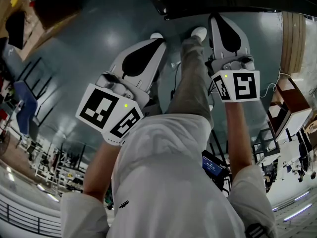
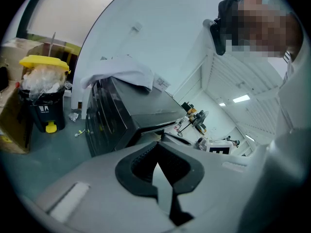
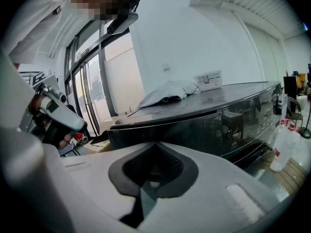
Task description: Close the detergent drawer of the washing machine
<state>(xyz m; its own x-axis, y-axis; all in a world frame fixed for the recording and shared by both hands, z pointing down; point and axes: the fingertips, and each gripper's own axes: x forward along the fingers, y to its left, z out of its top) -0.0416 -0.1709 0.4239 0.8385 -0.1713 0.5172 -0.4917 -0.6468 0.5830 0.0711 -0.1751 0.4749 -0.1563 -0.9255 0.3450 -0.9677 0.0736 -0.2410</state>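
Grey plastic left tongs pressed together tip to tip, nothing btwn them; right tongs likewise closed & empty. Person in white top holds both. Dark glossy washing machine sits beyond the tips, w/ crumpled white cloth on top; its detergent drawer can't be made out. Yellow-lidded black bin on floor near machine.

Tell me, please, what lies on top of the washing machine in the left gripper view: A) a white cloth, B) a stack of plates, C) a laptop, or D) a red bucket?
A: a crumpled white cloth is draped over the far top edge of the dark washing machine.
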